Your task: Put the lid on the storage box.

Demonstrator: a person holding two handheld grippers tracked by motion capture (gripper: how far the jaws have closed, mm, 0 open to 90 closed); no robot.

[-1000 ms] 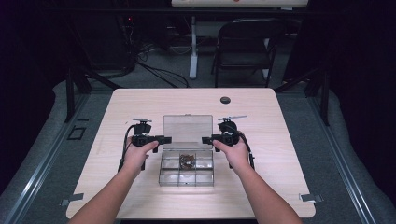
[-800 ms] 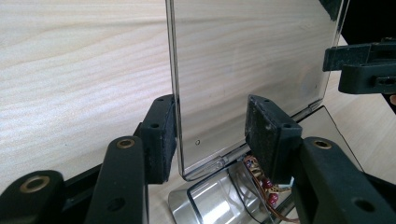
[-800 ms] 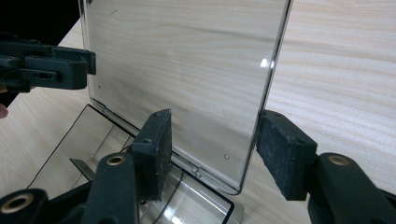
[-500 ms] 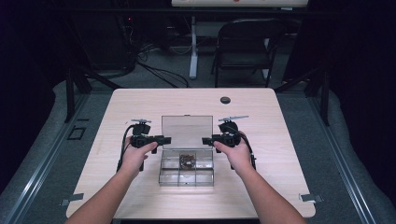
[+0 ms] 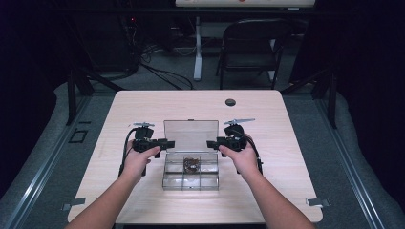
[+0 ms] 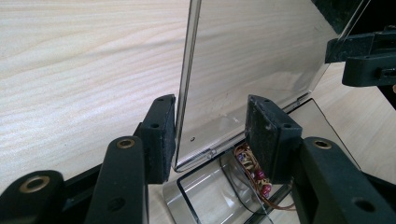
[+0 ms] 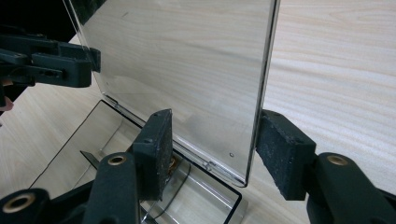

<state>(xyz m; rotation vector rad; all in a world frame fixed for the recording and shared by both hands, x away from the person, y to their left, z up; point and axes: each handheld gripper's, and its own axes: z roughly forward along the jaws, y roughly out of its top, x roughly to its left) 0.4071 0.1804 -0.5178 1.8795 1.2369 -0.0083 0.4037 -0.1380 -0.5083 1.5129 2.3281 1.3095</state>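
Nothing moves since before | left claw [image 5: 168,142], right claw [image 5: 210,142] gape astride upright lid [image 5: 190,135], gripping nothing | step: closing box [image 5: 190,182] | next: tip lid toward person.

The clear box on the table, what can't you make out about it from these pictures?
- The brown and red contents: too small in the high view; in the left gripper view the tool's pad covers most of them.
- Front compartments of the box: cut off by the bottom edge in both gripper views.
- Whether the left tool or right tool presses the lid: its edge stands between open jaws, contact unclear.
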